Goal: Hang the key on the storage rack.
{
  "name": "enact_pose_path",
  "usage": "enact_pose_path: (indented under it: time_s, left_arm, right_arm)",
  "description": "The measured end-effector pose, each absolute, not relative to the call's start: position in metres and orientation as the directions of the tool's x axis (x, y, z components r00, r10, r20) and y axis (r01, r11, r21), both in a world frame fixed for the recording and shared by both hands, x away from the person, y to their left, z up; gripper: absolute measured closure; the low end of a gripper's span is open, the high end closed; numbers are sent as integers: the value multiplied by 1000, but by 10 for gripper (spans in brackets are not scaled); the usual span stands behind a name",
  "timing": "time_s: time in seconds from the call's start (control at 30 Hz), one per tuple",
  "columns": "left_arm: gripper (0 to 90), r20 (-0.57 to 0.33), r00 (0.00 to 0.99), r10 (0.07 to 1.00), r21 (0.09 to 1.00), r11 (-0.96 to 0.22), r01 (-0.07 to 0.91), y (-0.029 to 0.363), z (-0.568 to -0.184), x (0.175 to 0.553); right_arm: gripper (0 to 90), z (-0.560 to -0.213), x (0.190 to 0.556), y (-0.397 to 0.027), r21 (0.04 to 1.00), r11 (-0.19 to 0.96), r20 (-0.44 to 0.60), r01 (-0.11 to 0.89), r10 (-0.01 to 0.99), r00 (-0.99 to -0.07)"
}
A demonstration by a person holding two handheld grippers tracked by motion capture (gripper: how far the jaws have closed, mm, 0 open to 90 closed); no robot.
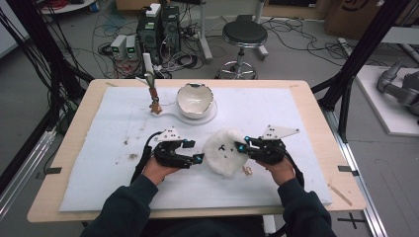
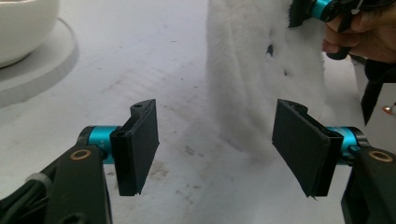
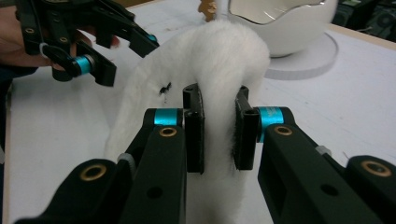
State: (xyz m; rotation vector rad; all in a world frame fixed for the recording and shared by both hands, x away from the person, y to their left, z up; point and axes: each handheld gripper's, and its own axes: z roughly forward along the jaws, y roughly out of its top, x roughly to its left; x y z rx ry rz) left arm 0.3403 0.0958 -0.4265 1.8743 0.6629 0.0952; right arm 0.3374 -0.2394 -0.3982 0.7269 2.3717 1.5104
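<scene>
the work in hand looked only partly done: the right gripper (image 3: 217,128) had its jaws pinched on an edge of the white fluffy pad (image 1: 225,150), a round piece of plush with small dark marks on it, and had drawn that edge up into a standing fold, while the rest of the pad lay on the white foam mat (image 1: 108,163) near the front middle of the table (image 1: 74,133), between the two grippers. the left gripper (image 2: 217,147) stood with its jaws wide apart and nothing between them, just beside the pad's near edge and not touching it, so a second grip was, by my reading, yet to be taken. whether the pad was meant to be folded, lifted or carried to the bowl could not be told; no part of it had reached the bowl. further back on the mat sat the one container, a white eggshell-shaped bowl (image 1: 195,98) with a jagged rim, resting on a round white base (image 1: 210,117); its inside showed pale and glossy and, as far as could be seen, held nothing. just left of it stood a small brown figure on a stand (image 1: 155,104), well apart from the pad. brown crumbs (image 1: 132,156) lay scattered on the mat's left part.
</scene>
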Motion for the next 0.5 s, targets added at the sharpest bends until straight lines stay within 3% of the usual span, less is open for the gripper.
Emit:
enact_pose_path:
  time_s: [0.1, 0.13, 0.2, 0.23, 0.27, 0.33, 0.37, 0.47, 0.5]
  left_arm:
    - [327, -247, 855, 456, 877, -270, 397, 90, -428, 339]
    - [472, -249, 866, 433, 879, -276, 390, 90, -428, 339]
    - [649, -242, 870, 429, 880, -281, 383, 91, -428, 338]
    - [649, -222, 875, 430, 881, -296, 369, 91, -427, 338]
    - [727, -214, 875, 434, 882, -299, 365, 91, -427, 338]
    - [749, -186, 879, 439, 887, -310, 343, 92, -426, 337]
    - [769, -171, 883, 438, 890, -316, 329, 92, -426, 336]
    - [800, -93, 906, 414, 902, -350, 252, 95, -425, 335]
    - [802, -93, 906, 414, 902, -350, 252, 95, -425, 335]
  right_arm:
    - [788, -398, 336, -234, 897, 347, 63, 273, 510, -858]
    - [786, -399, 336, -230, 894, 357, 67, 272, 493, -867]
    - [784, -400, 336, -227, 889, 376, 54, 262, 481, -875]
    - [784, -400, 336, -227, 889, 376, 54, 262, 481, -875]
    - [774, -401, 335, -225, 887, 378, 64, 266, 471, -880]
    - [763, -401, 336, -225, 887, 377, 66, 267, 468, -881]
    - [742, -402, 337, -225, 884, 377, 78, 274, 461, -884]
    - [501, -409, 344, -224, 857, 381, 161, 347, 442, -882]
    - [501, -409, 344, -224, 857, 381, 161, 347, 442, -882]
